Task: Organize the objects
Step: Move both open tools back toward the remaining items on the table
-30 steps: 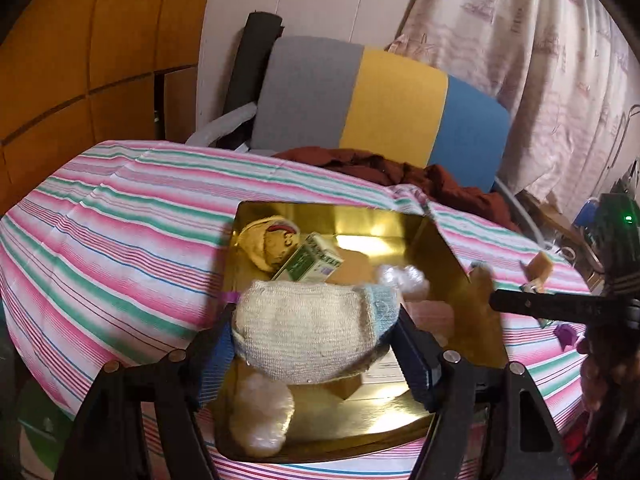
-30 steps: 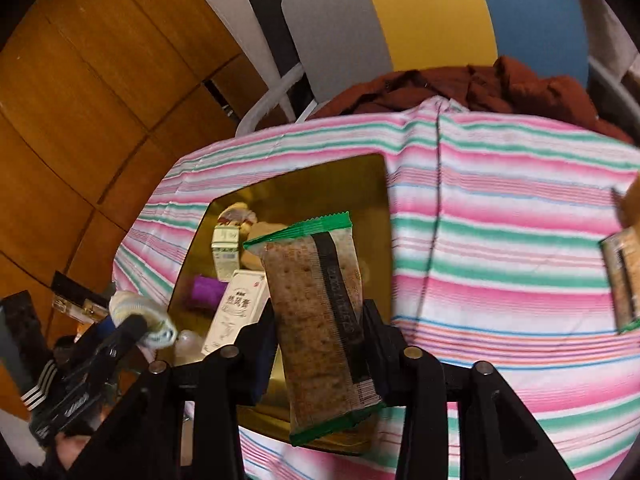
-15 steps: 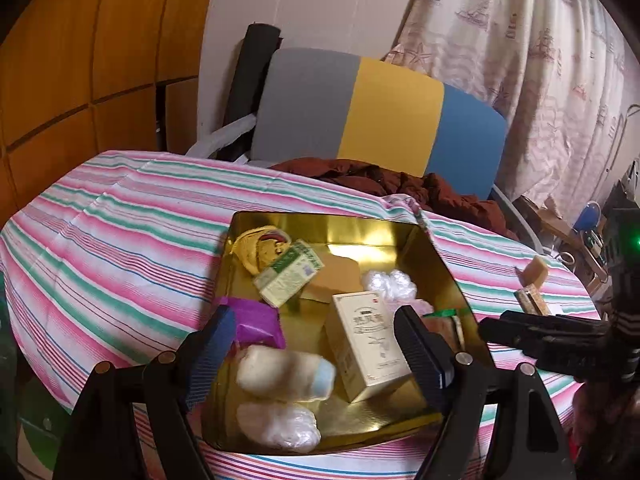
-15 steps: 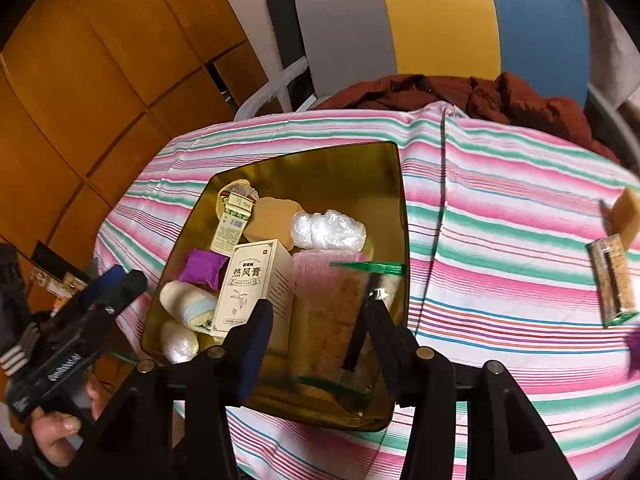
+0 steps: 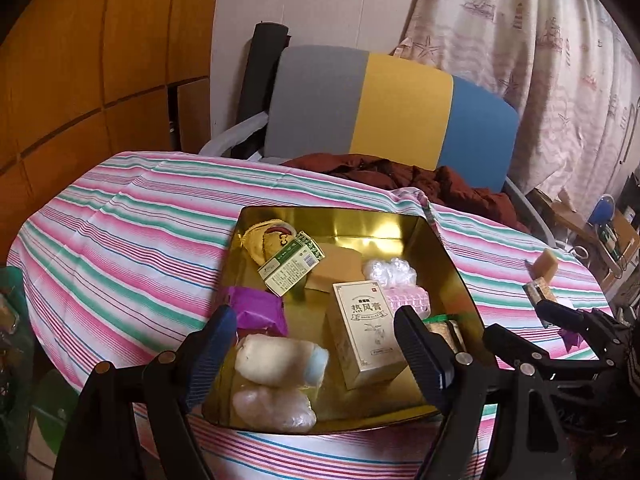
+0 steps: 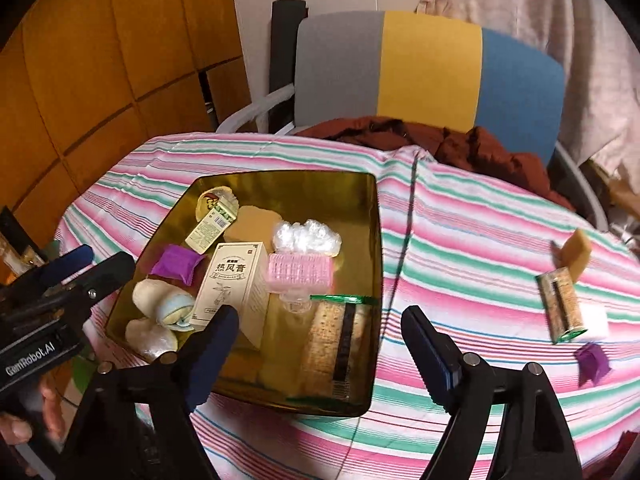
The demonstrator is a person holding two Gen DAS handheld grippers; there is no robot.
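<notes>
Your right claw (image 6: 316, 344) has just been spreading and is released, nothing between its fingers; the cracker packet (image 6: 340, 344) lies in the gold tray (image 6: 376, 216) just ahead of it. Your left claw (image 5: 316, 348) gapes empty above the rolled sock (image 5: 280, 360).

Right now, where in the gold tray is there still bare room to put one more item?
The gold tray is bare along its far wall, behind the clear plastic wad. Its near half is crowded: cream box, pink brush, cracker packet.
</notes>
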